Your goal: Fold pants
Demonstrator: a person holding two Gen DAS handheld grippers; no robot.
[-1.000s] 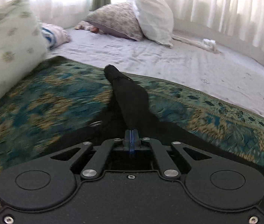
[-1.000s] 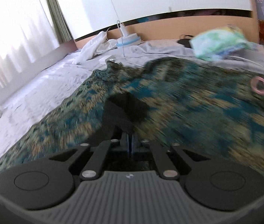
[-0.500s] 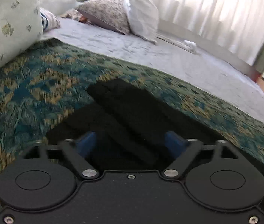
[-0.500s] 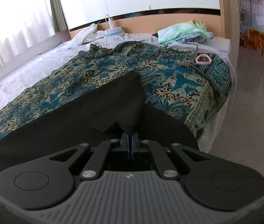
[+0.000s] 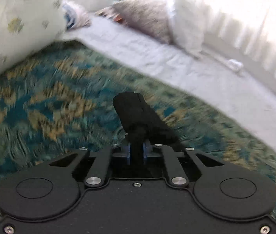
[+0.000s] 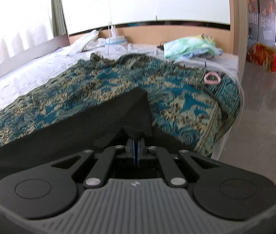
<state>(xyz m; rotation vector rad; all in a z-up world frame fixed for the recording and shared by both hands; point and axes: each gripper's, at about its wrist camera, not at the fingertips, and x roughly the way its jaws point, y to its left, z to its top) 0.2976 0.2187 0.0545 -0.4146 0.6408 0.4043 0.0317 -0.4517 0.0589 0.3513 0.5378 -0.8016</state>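
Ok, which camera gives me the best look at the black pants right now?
The right wrist view. There the black pants spread wide over the patterned blanket, with a folded corner visible, pinched in the right gripper. The left wrist view is blurred and shows only a bunched end of them clamped in the left gripper.

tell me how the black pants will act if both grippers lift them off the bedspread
Probably floppy: the black pants bunch into a soft wad at the left hand-held gripper. They likely sag between grips, since the cloth drapes from the right hand-held gripper onto the patterned bedspread. Seemingly light, not slippery.
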